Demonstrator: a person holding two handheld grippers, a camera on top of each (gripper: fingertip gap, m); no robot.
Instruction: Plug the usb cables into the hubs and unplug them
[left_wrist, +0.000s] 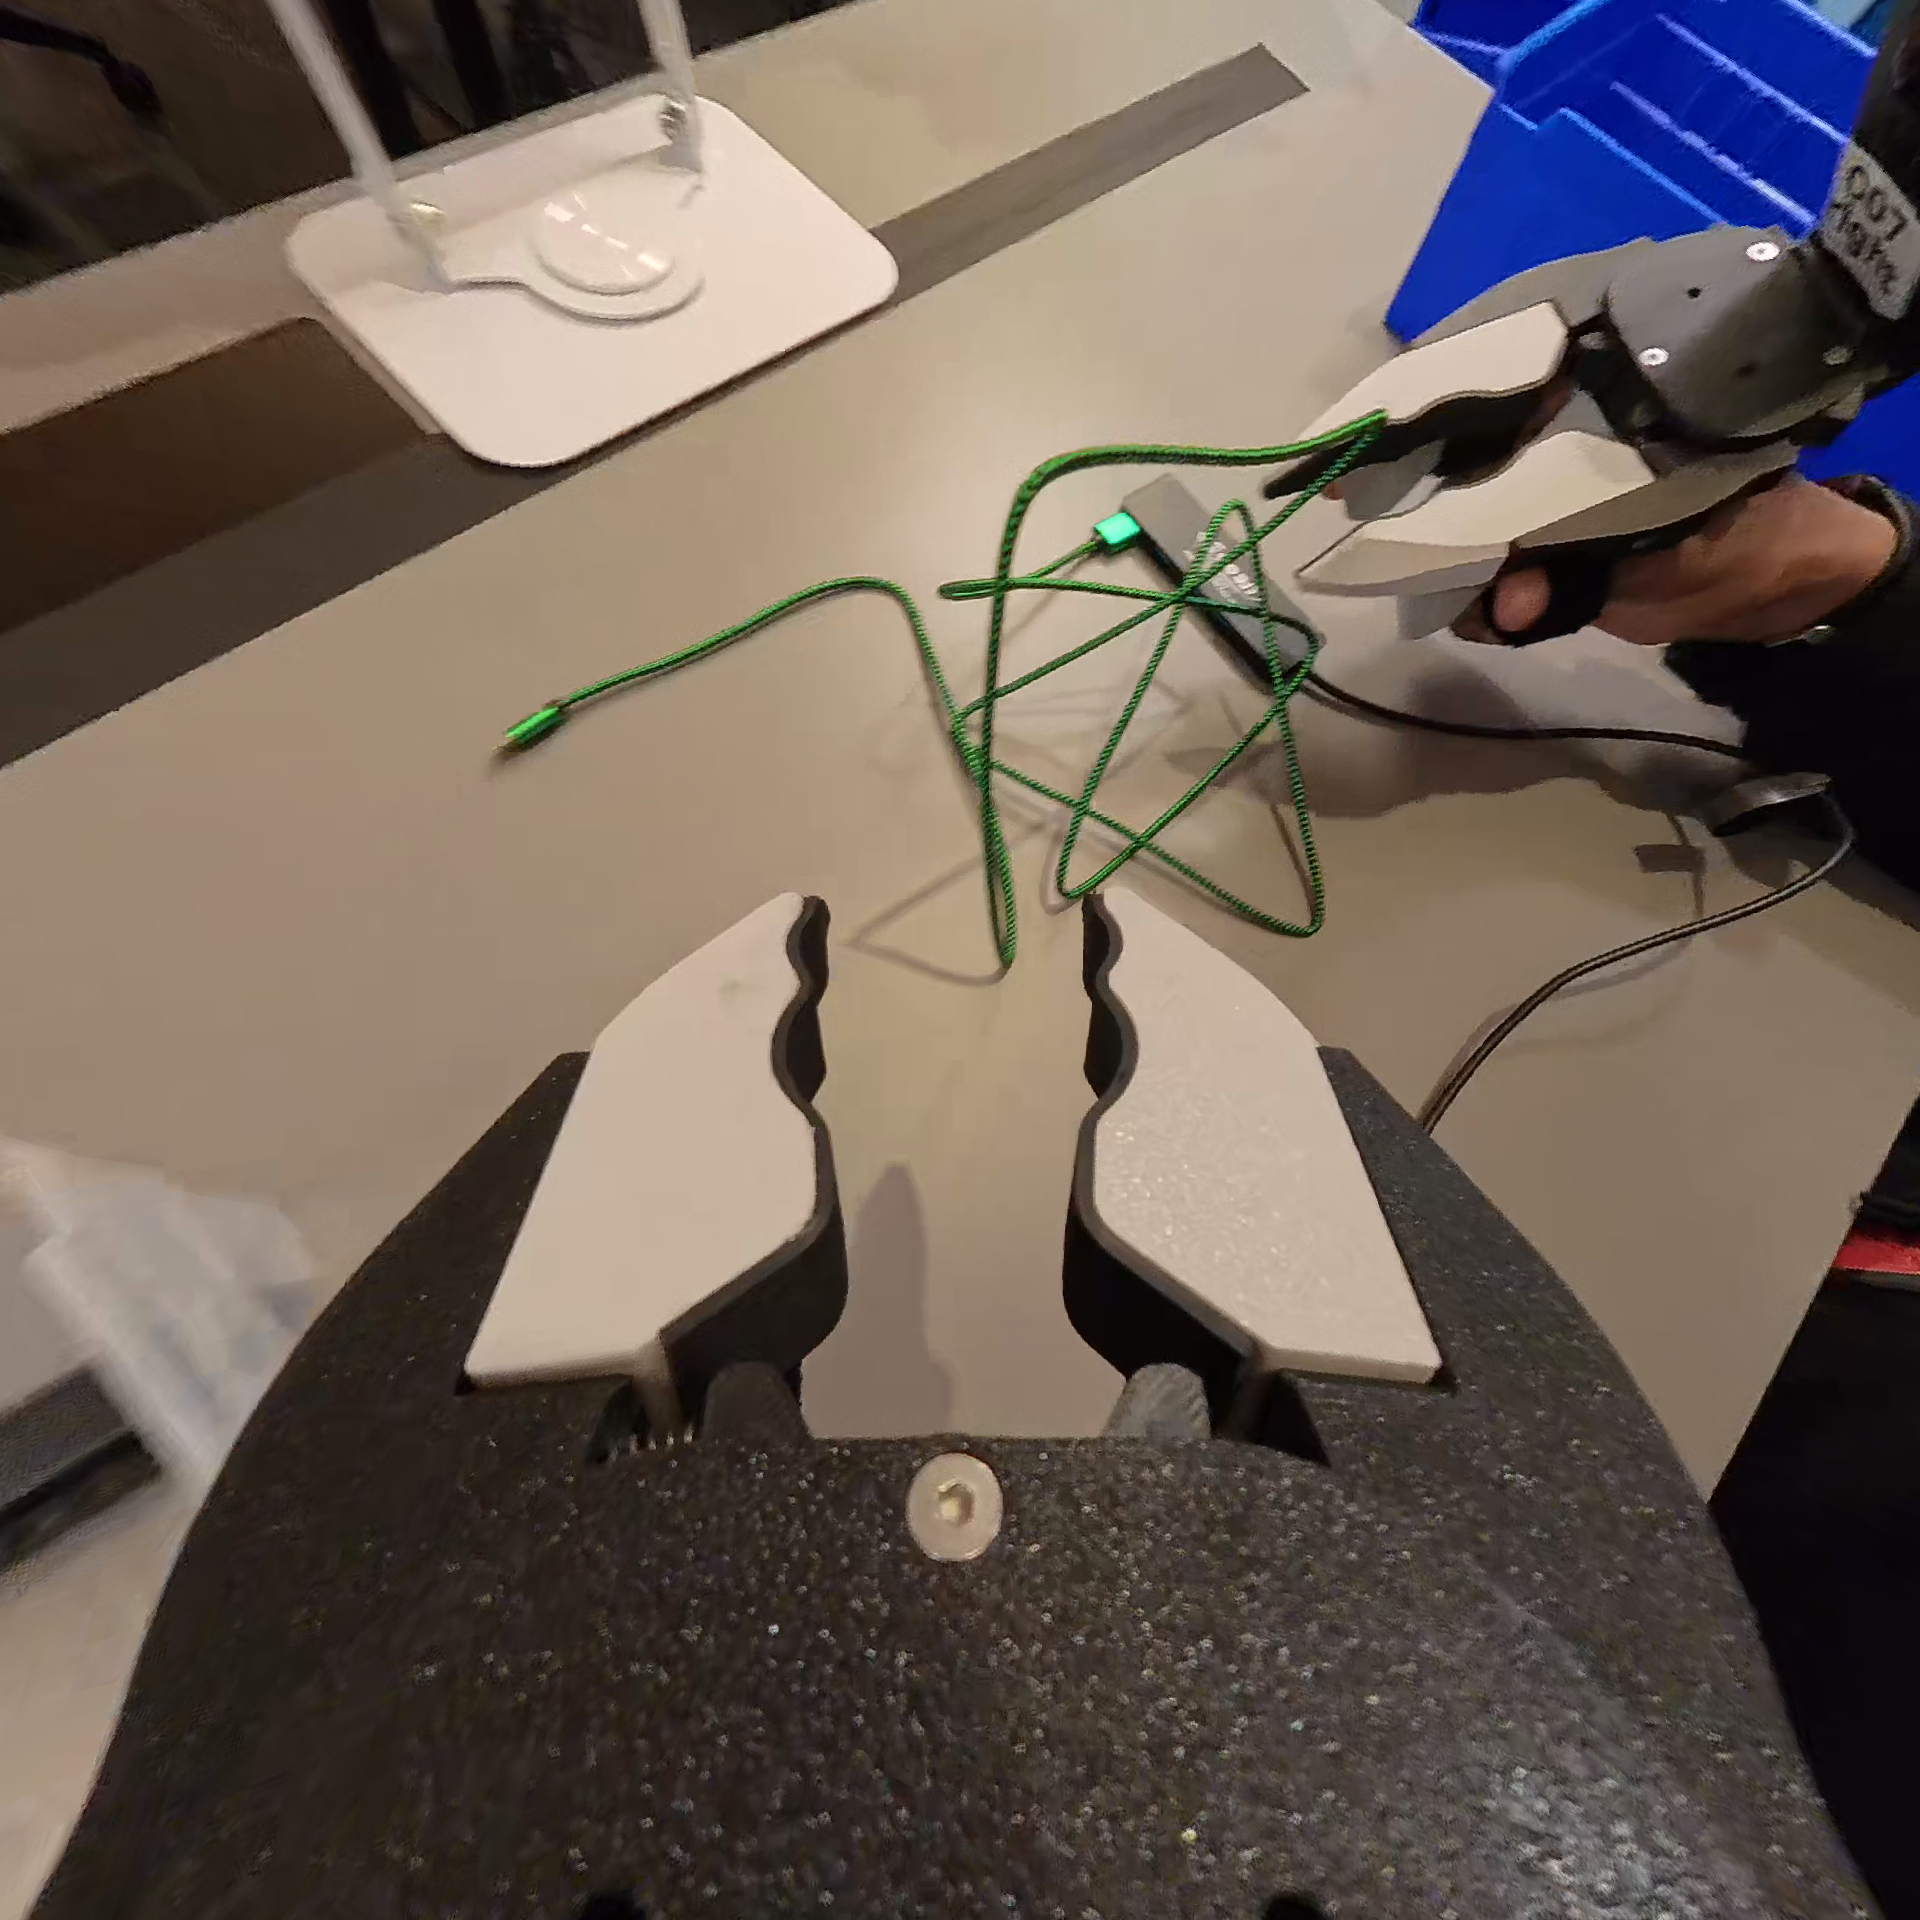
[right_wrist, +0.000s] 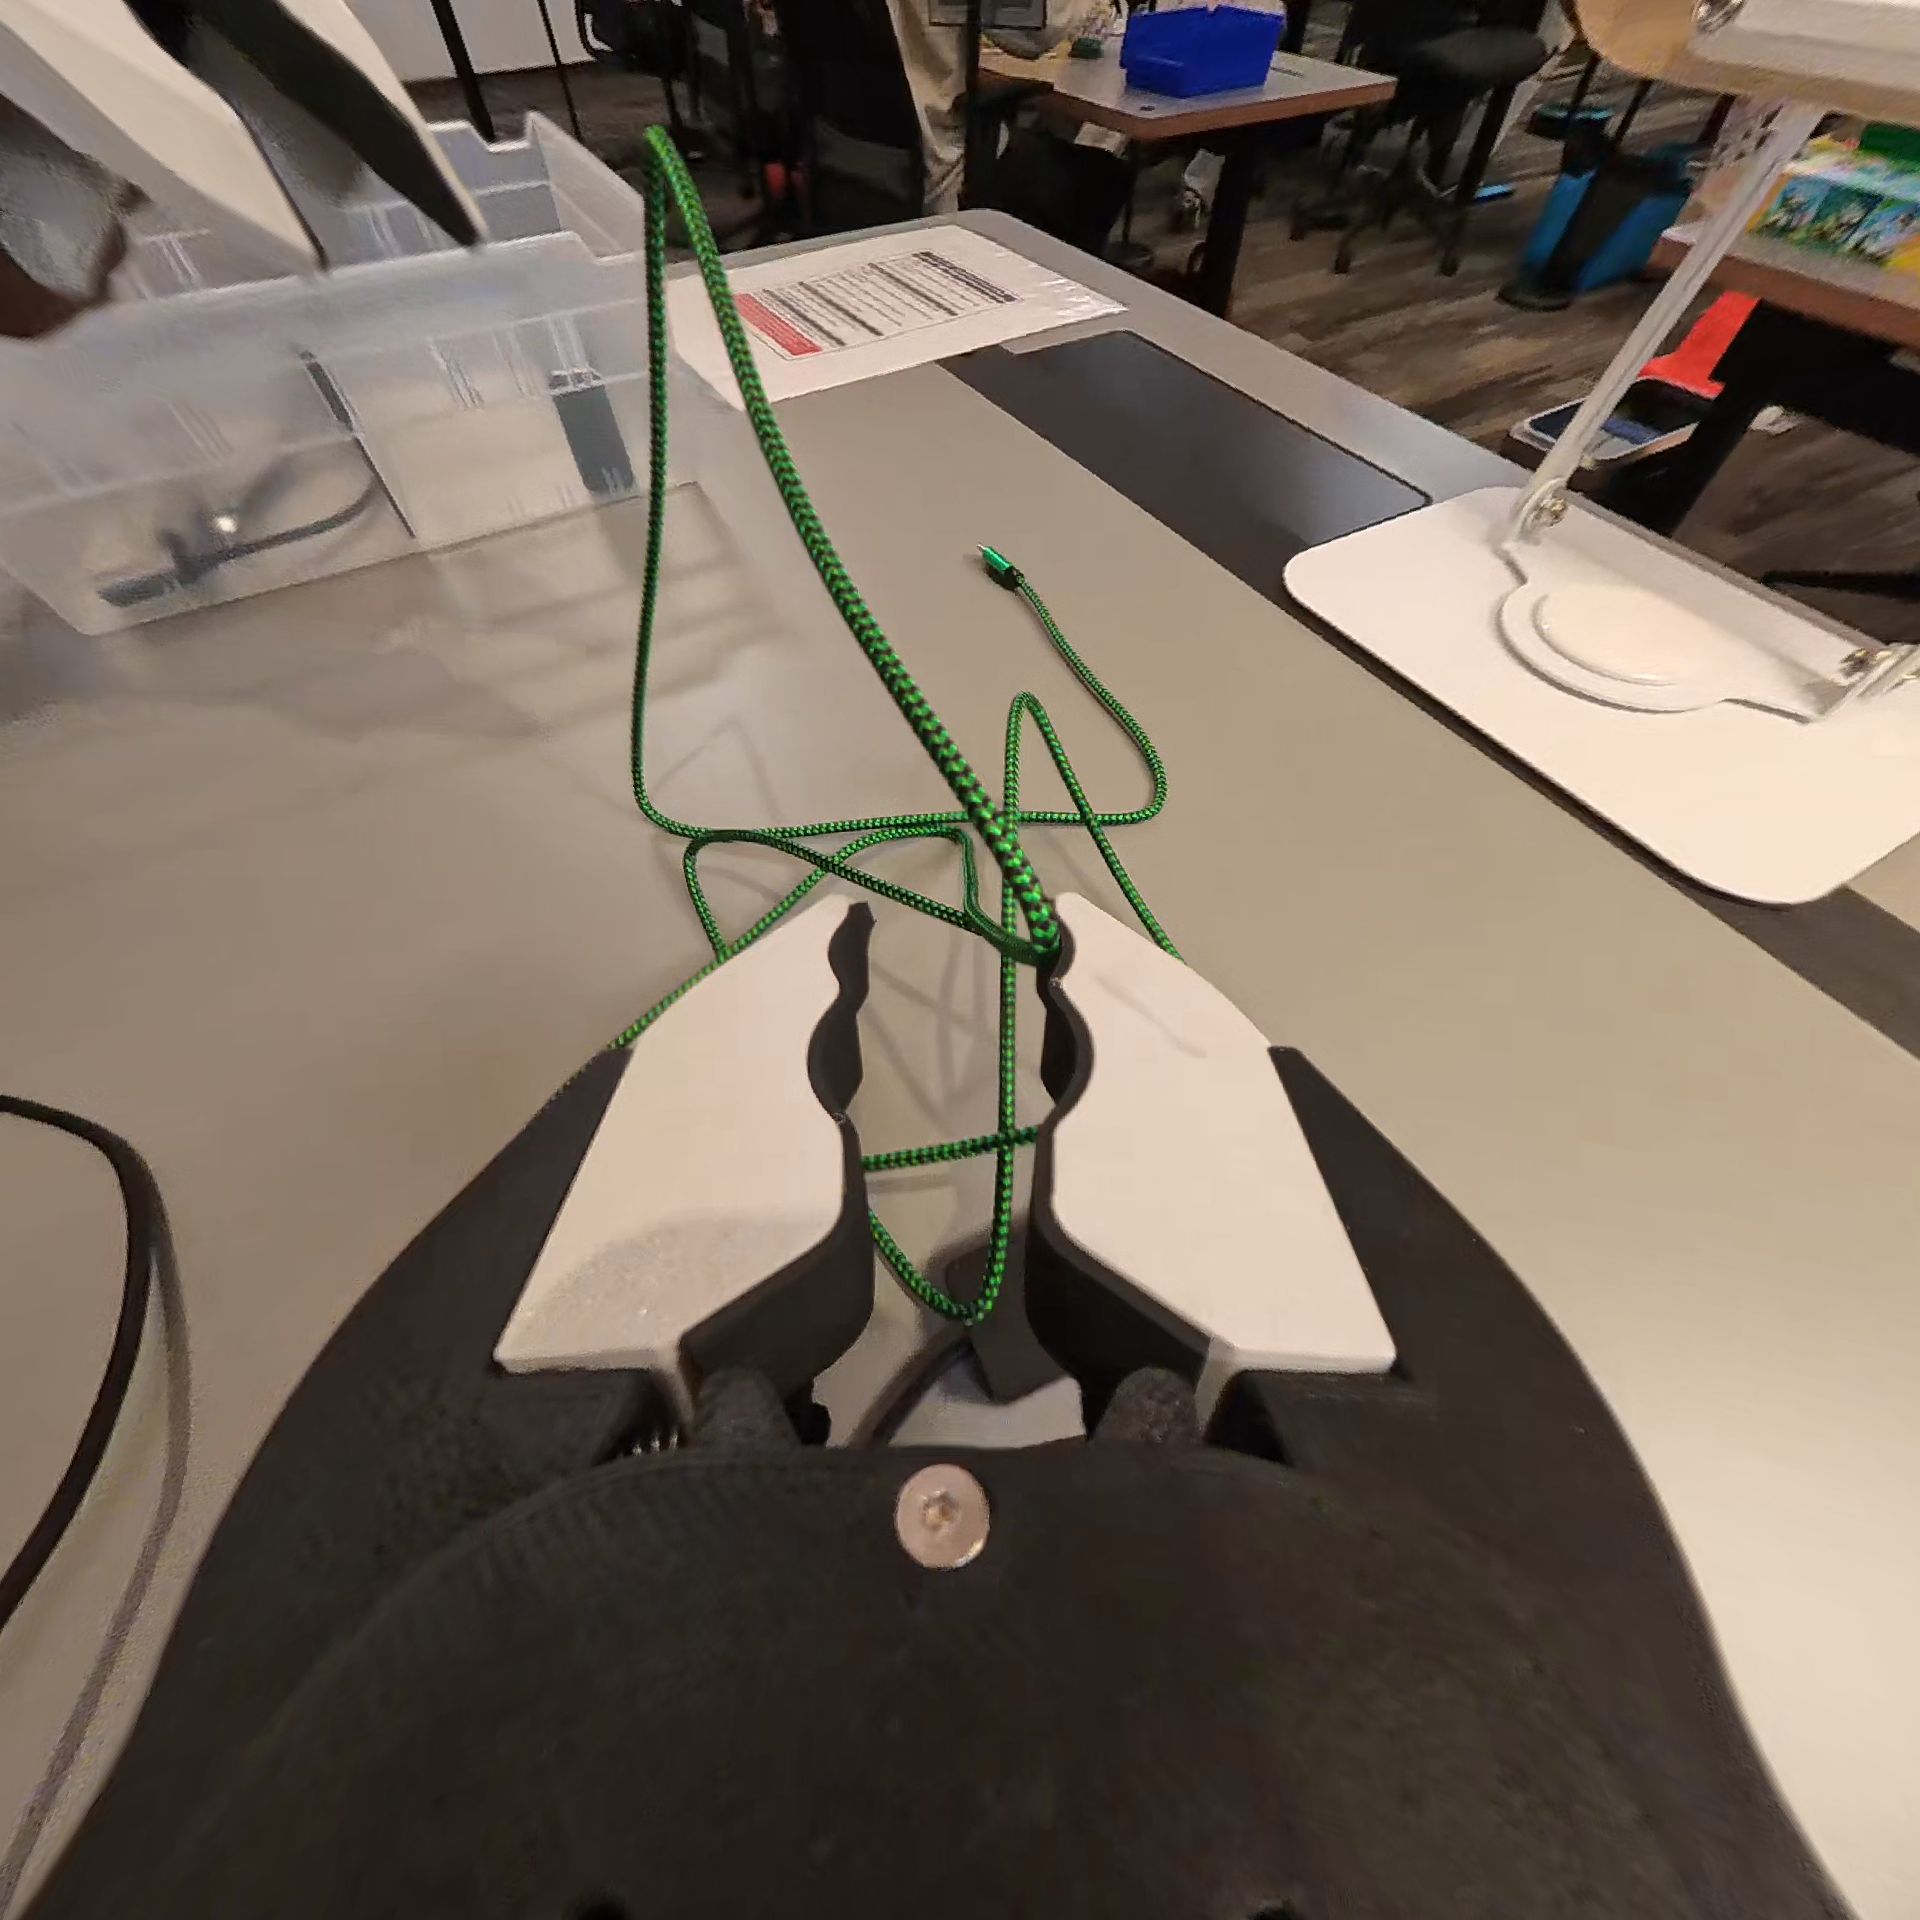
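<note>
The right gripper (left_wrist: 1340, 520), jaws parted, lifts a loop of green braided cable (left_wrist: 1132, 665) above the hub (left_wrist: 1226, 582) (lying diagonally on the tabletop (left_wrist: 520, 935)); the left gripper (left_wrist: 951, 914) hovers, jaws wide.

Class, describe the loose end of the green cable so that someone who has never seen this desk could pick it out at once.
Start at the white lamp base on the grey table. In front of it the green braided cable runs out from its tangle to a small green metal plug lying free. The other green plug sits in the black hub.
</note>
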